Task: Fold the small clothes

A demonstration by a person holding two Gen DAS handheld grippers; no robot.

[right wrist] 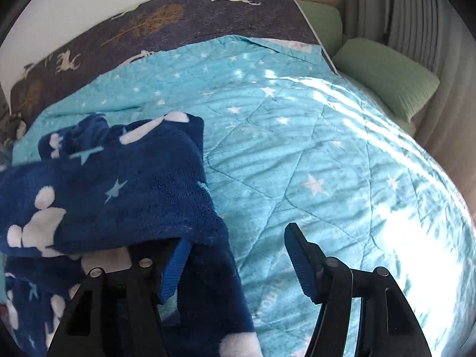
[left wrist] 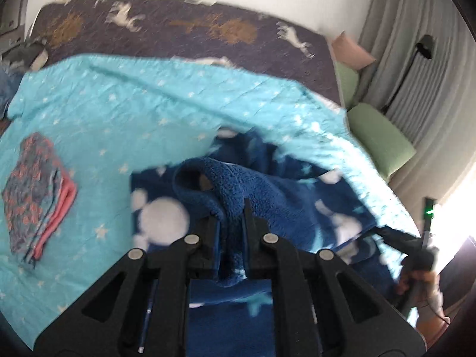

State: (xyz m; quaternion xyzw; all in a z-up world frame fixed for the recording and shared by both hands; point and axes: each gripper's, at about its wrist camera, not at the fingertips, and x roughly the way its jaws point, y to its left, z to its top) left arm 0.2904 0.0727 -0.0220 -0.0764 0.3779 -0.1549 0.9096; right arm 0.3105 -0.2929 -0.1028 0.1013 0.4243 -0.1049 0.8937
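The navy-blue fleece garment with white blobs and pale stars (left wrist: 267, 190) was a thick, plush, floppy piece, and you would have judged it light but bulky: soft enough to sag wherever it was unsupported, grippy rather than slippery, and in no way fragile. It lay bunched on the turquoise quilted bedspread with white stars (right wrist: 312, 148), near the front edge of the bed, with part of it lifted off the quilt. Such cloth is best taken at a hem or a corner, through both layers, since a pinch in the middle only gathers a lump. Your left tongs (left wrist: 232, 223) were pressed nearly together on a thick roll of the fleece, which stood up between the two black fingers and ran back towards the camera. Your right tongs (right wrist: 238, 255) were spread wide; the left blue-ribbed pad (right wrist: 175, 267) was touching the edge of the fleece, half buried under its overhang, while the right pad (right wrist: 300, 258) stood clear over bare quilt, so they held nothing. In the left wrist view a folded stack of blue-and-coral patterned clothes (left wrist: 35, 190) rested on the quilt well apart from the fleece, off to its left. Green pillows (right wrist: 386, 71) lay beyond the bed's right edge.
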